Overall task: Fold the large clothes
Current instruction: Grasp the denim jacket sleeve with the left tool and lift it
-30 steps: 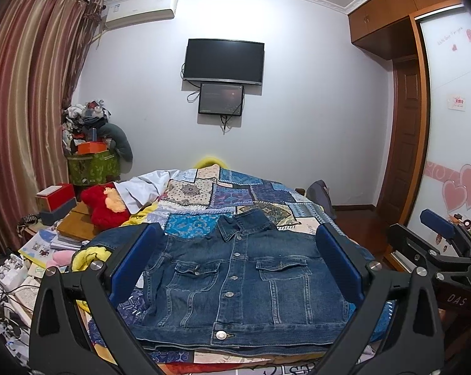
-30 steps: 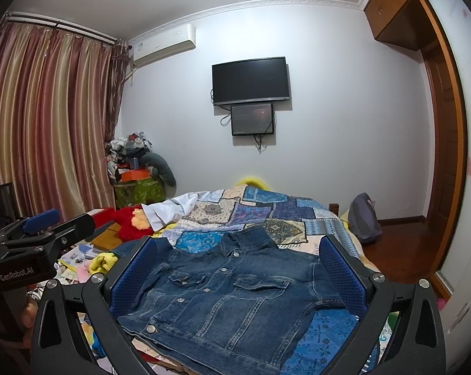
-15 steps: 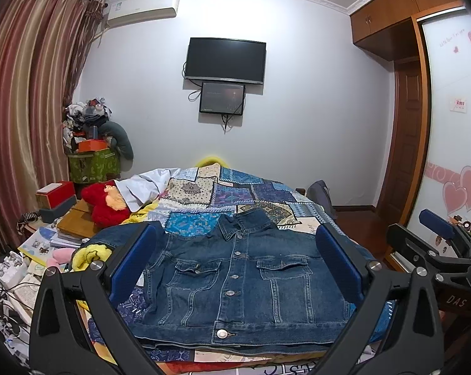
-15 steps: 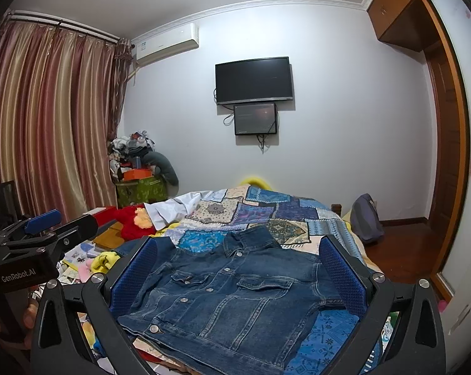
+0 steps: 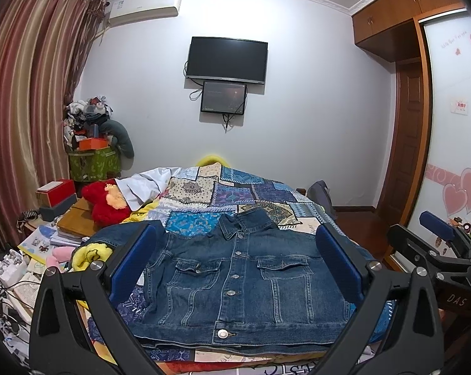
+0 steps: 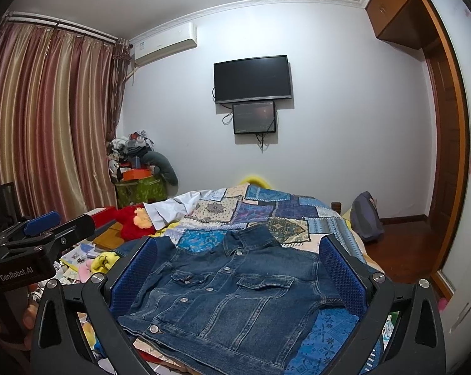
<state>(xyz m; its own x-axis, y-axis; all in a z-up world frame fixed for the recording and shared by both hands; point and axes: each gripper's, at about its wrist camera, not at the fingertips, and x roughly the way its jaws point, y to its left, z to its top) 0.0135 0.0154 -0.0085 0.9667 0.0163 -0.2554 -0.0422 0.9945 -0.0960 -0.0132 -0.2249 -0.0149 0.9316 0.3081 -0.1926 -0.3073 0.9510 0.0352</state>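
Jacket: we see the denim jacket [image 5: 245, 284] lying face up and buttoned on the patchwork quilt [image 5: 232, 193] at the near end of the bed, collar pointing away from us, hem toward us.
Sleeves: in both views they appear tucked in or under the body, so the jacket reads as a compact rectangle; on the far left a bit of denim runs out past the finger, and we cannot tell whether it is a sleeve end.
Left gripper: our left gripper [image 5: 235, 265] is spread wide and empty, held above the hem with the jacket framed between its blue pads [image 5: 132, 265].
Right gripper: our right gripper [image 6: 238, 278] is likewise wide apart and holds nothing, hovering over the jacket from the right side.
Done so far: we judge the garment spread out and flat, with the side folds possibly made already.
Left to do: we judge the bottom-to-top fold is not yet done, since the full length from hem button [image 5: 222, 333] to collar [image 5: 245, 223] is showing.
Next: we would likely bring both grippers down to the hem corners, pinch, and carry the hem up toward the collar.
Risk: thick denim may slip from the pads or spring open again.
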